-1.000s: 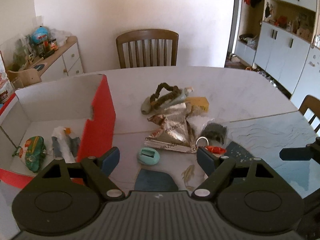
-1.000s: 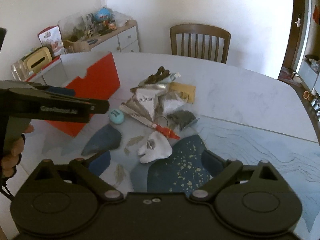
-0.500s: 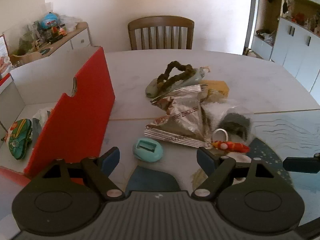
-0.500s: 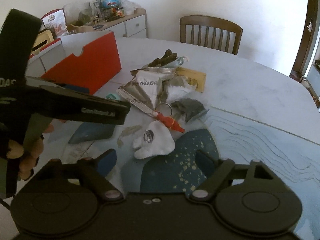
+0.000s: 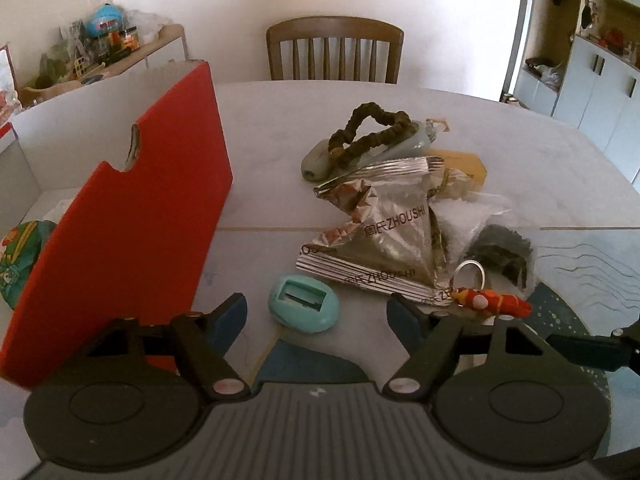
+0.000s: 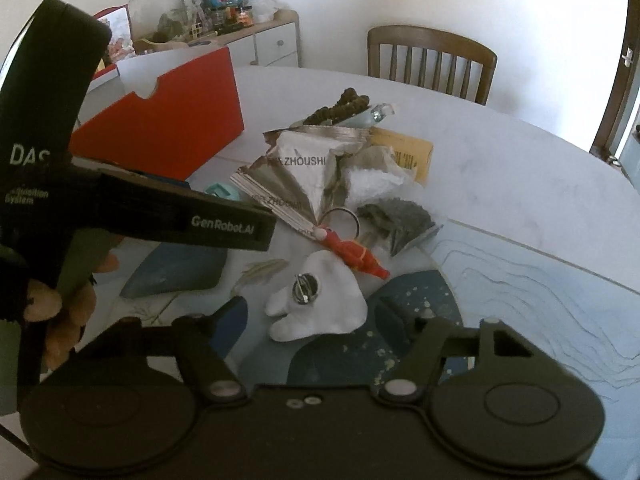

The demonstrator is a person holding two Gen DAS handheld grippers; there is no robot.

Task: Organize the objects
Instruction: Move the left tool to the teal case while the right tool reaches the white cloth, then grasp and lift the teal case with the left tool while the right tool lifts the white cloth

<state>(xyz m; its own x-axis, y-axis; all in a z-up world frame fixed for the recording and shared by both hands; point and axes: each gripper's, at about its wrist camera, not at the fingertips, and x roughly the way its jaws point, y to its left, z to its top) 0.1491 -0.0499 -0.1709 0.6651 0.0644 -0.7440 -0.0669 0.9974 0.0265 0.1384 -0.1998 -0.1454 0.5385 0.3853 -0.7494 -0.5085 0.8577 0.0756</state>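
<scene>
A pile of small objects lies mid-table: a silver snack wrapper, a brown scrunchie, a red keychain figure with a ring, and a dark fuzzy item in plastic. A teal oval case lies just ahead of my open, empty left gripper. A white flat object with a metal clip lies between the fingers of my open, empty right gripper. A red-and-white box stands at the left, with a green toy inside.
A wooden chair stands behind the table. A sideboard with clutter is at the back left, and cabinets are at the right. The left gripper's body crosses the left of the right wrist view.
Both grippers have moved forward and lower toward the pile. The teal case now sits close before the left fingers, and the white object lies between the right fingers.
</scene>
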